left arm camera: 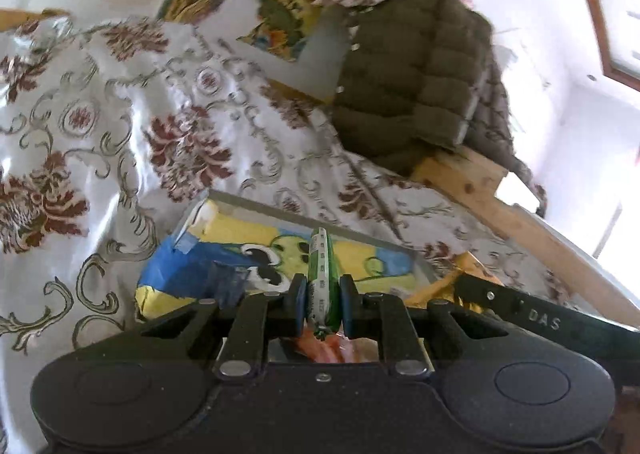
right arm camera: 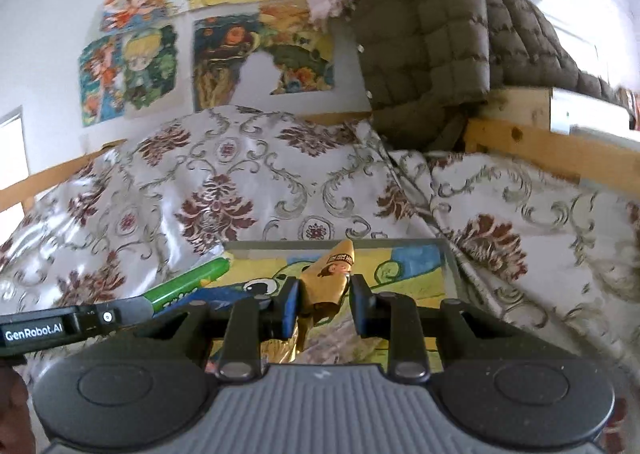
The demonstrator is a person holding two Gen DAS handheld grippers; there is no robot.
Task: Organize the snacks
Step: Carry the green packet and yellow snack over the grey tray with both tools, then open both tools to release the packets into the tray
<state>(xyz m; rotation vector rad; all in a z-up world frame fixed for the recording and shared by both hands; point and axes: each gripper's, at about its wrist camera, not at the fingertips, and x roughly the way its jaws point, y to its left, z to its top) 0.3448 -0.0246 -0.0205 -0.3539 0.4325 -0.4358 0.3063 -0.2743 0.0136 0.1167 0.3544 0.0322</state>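
My left gripper (left arm camera: 323, 304) is shut on a green and white snack stick (left arm camera: 321, 274) and holds it upright above a clear box with a yellow and blue cartoon bottom (left arm camera: 248, 242). My right gripper (right arm camera: 325, 304) is shut on a gold snack packet (right arm camera: 330, 274) with a printed face, over the same box (right arm camera: 416, 266). The green stick also shows in the right wrist view (right arm camera: 188, 280), held by the left gripper arm. The gold packet (left arm camera: 444, 286) and right gripper arm show at the right of the left wrist view.
The box sits on a white bedspread with dark red flowers (right arm camera: 248, 182). A brown quilted jacket (right arm camera: 424, 34) hangs over a wooden bed frame (right arm camera: 540, 146) at the right. Colourful posters (right arm camera: 132, 70) hang on the wall behind. More wrappers (left arm camera: 324, 350) lie under the left gripper.
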